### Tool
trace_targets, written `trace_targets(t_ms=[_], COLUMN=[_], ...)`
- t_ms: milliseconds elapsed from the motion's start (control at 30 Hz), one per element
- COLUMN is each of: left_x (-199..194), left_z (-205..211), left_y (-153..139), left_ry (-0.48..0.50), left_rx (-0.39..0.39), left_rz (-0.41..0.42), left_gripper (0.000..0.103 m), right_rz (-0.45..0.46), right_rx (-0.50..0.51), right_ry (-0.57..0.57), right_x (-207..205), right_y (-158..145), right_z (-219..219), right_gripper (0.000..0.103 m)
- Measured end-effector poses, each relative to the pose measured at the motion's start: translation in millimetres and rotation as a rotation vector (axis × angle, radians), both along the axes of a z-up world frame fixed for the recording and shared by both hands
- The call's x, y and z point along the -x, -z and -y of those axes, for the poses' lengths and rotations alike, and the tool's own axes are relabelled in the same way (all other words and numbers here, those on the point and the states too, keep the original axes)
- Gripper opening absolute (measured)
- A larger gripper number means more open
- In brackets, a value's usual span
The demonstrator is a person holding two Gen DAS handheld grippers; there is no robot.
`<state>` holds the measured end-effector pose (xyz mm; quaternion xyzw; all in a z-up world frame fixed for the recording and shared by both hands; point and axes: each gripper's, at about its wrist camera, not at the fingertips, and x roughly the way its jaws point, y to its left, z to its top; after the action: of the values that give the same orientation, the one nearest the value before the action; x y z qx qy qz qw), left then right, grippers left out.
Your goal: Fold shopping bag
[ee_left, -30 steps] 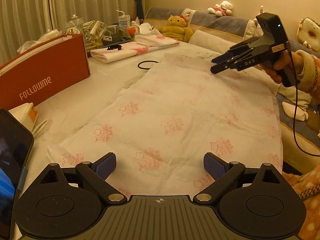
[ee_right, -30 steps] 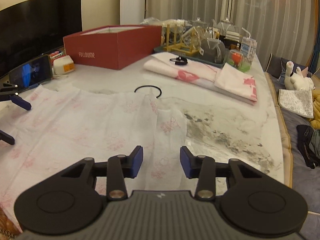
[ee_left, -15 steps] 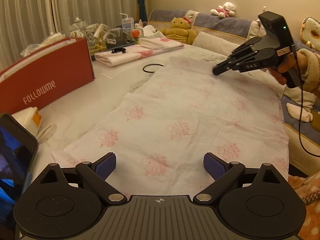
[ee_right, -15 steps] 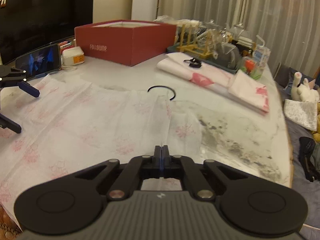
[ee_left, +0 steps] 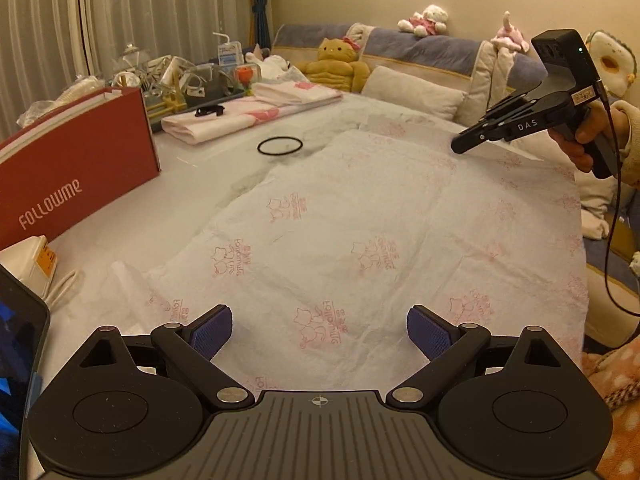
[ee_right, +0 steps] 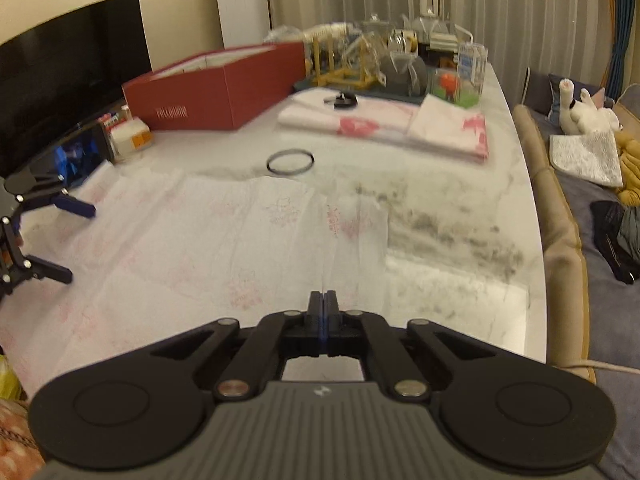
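The white shopping bag point(ee_left: 360, 220) with pink prints lies spread flat across the marble table point(ee_right: 460, 280). My left gripper point(ee_left: 319, 330) hovers open over its near end, with nothing between the blue pads. It also shows at the left edge of the right wrist view, where the left gripper point(ee_right: 80, 245) has its jaws apart. My right gripper point(ee_right: 322, 304) is shut on the bag's edge at the handle end. A thin ridge of the bag point(ee_right: 200, 240) runs up to its tips. In the left wrist view a hand holds the right gripper point(ee_left: 458, 147) just above the bag's far right side.
A black ring point(ee_left: 280, 146) lies on the table beyond the bag. A red FOLLOWME box point(ee_left: 72, 168), folded pink-printed bags point(ee_right: 384, 128) and a tray of glassware point(ee_right: 380, 68) stand further back. A phone point(ee_left: 16, 340) leans at the left. A sofa point(ee_left: 420, 52) with plush toys runs along the table's edge.
The right gripper's jaws went from open to shut on the bag's edge. It then moved a little to the right in the left wrist view. The left gripper stayed open and nearly still.
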<state>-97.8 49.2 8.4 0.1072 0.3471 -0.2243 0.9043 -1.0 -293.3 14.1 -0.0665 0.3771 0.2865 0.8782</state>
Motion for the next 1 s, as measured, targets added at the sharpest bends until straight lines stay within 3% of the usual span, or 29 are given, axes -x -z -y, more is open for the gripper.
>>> trace_targets(t_ms=[200,400,567,667,733,800,900,1000], left_x=[-9,-44,-61,-53,-41,-30,-21,-23], left_z=[-8,-5,6,6,5,9,29,52], left_y=[3,8,7,-2,-12,-20,-21,-12], left_ry=[-0.032,-0.078,-0.105,-0.125,-0.123,-0.119,-0.059,-0.002], left_rx=[0.016,0.024,-0.025,-0.008,0.053,0.086,0.078,0.018], left_rz=[0.002,0.047,0.078,0.103,0.126,0.155,0.167,0.146], left_gripper=[0.095,0.096,0.097,0.097,0.097,0.097,0.097,0.097], right_rz=[0.028,0.082,0.096,0.097,0.107,0.121,0.133,0.143], right_rx=[0.03,0.103,0.121,0.084,-0.004,-0.094,-0.147,-0.117], right_ry=[0.014,0.032,0.078,0.102,0.116,0.142,0.142,0.079], right_x=[-4,-6,-10,-8,-4,0,0,2], right_y=[8,10,11,9,3,-4,-10,-10], right_z=[-3,-5,-1,6,16,28,35,21], right_gripper=[0.0,0.001,0.003,0.014,0.038,0.05,0.049,0.047])
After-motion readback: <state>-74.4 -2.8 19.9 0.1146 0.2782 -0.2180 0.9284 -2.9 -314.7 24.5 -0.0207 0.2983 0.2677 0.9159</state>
